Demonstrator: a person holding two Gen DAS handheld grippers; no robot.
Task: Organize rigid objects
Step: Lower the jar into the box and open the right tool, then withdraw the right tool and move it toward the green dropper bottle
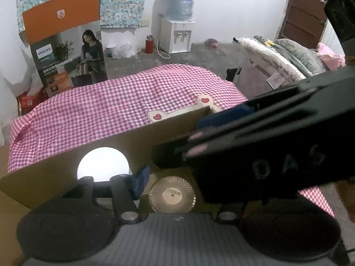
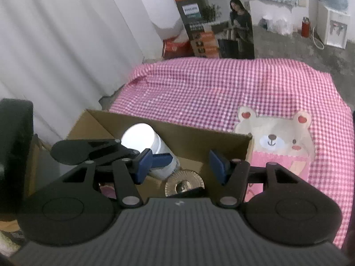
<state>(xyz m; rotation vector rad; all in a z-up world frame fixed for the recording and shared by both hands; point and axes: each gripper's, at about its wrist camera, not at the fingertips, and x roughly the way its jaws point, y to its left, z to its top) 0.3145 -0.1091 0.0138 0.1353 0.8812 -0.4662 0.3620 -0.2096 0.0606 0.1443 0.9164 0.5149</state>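
An open cardboard box (image 2: 199, 138) stands at the near edge of the pink checked cloth (image 2: 221, 88). Inside it lie a white bottle (image 2: 144, 139) on its side and a round gold-rimmed disc (image 2: 184, 182). My right gripper (image 2: 180, 165) is open and empty, its blue pads (image 2: 144, 165) spread over the box. In the left wrist view the box wall (image 1: 55, 166), the white bottle (image 1: 103, 164) and the disc (image 1: 172, 194) show too. My left gripper's left pad (image 1: 139, 182) shows; the right gripper's body (image 1: 266, 146) covers its right side.
A bear picture (image 2: 275, 137) is printed on the cloth right of the box. A tall Philips carton (image 2: 217, 22) stands behind the table. A water dispenser (image 1: 177, 33), a red flask (image 1: 149, 44) and a blanket pile (image 1: 288, 55) are farther off. A white curtain (image 2: 66, 44) hangs left.
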